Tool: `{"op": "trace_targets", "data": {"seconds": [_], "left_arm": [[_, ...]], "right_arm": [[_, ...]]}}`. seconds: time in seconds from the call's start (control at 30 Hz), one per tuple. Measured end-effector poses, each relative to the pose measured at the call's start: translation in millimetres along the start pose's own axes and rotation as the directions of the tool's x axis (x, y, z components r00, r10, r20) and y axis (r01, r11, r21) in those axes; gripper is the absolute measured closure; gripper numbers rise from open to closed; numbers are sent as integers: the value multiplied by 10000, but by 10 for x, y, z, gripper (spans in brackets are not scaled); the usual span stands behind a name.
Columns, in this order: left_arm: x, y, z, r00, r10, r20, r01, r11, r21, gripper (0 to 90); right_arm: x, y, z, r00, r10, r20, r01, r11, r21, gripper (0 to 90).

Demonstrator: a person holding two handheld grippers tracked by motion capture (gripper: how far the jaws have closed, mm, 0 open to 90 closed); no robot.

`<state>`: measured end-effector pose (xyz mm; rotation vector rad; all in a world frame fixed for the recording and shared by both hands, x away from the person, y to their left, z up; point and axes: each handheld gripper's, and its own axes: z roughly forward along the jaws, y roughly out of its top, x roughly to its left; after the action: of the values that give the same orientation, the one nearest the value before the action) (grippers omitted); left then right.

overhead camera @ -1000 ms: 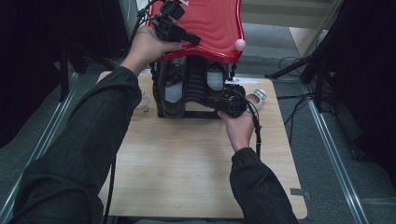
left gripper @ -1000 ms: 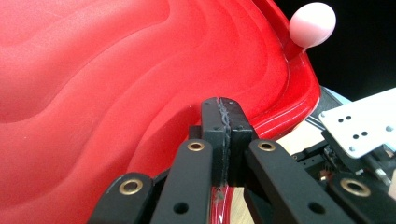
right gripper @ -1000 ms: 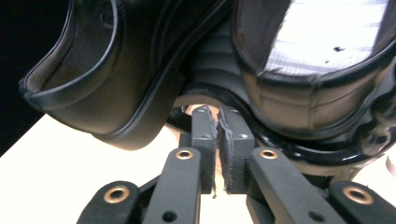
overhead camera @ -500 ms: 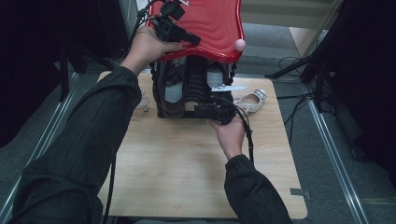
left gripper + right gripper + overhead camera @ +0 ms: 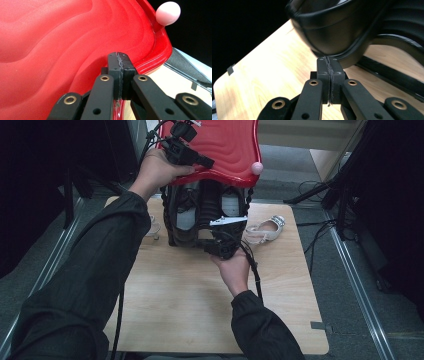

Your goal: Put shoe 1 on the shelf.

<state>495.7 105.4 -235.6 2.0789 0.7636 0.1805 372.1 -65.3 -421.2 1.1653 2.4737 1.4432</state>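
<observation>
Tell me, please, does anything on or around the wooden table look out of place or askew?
Yes. A pale shoe lies on its side on the table, right of the black rack, while another pale item, partly hidden, sits left of it. The rack's red lid stands tilted up, its rim pinched by the left gripper.

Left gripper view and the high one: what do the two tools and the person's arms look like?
Both tools are black. The left tool has flat link arms with brass-coloured rivets and ribbed black pads; the right tool is built the same. A black cable trails from the right tool, which carries a pale three-cornered plate. The person wears dark long sleeves.
</observation>
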Motion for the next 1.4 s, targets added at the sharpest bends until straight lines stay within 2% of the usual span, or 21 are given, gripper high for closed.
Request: {"op": "trace_targets", "data": {"seconds": [0.17,0.3,0.43,0.5,0.57,0.8,0.9,0.97,1.13,1.4], "left_arm": [[13,-2,-5,9999,-156,75,156,9999,7,900],[13,-3,-3,9999,-122,52,122,9999,0,900],[10,-6,-5,10000,-90,33,90,10000,-14,900],[5,-7,-7,10000,-80,-16,80,10000,-22,900],[13,-11,-12,10000,-92,-10,92,10000,-23,900],[15,-10,-14,9999,-131,-3,131,9999,-15,900],[15,-9,-13,9999,-112,-7,112,9999,-13,900],[13,-9,-12,9999,-113,-8,113,9999,-18,900],[3,-9,-13,10000,-65,-37,65,10000,-17,900],[9,-13,-11,10000,-81,-38,81,10000,-57,900]], "right_arm": [[98,-2,128,9996,-182,-208,186,9996,229,900],[140,7,165,9993,-216,-315,224,9994,249,900],[182,49,205,9986,-209,-486,215,9997,119,900],[190,83,217,9987,-337,-372,337,9994,7,900],[171,104,226,9981,-361,-506,364,9993,50,900],[131,122,196,9979,-543,-358,550,9983,194,900],[55,149,174,9994,-262,-211,263,9996,74,900],[9,169,174,9994,-11,-337,11,10000,19,900],[-4,244,192,9999,-95,-125,96,10000,13,900],[-65,367,287,9997,227,-76,-229,9993,-285,900]]}}
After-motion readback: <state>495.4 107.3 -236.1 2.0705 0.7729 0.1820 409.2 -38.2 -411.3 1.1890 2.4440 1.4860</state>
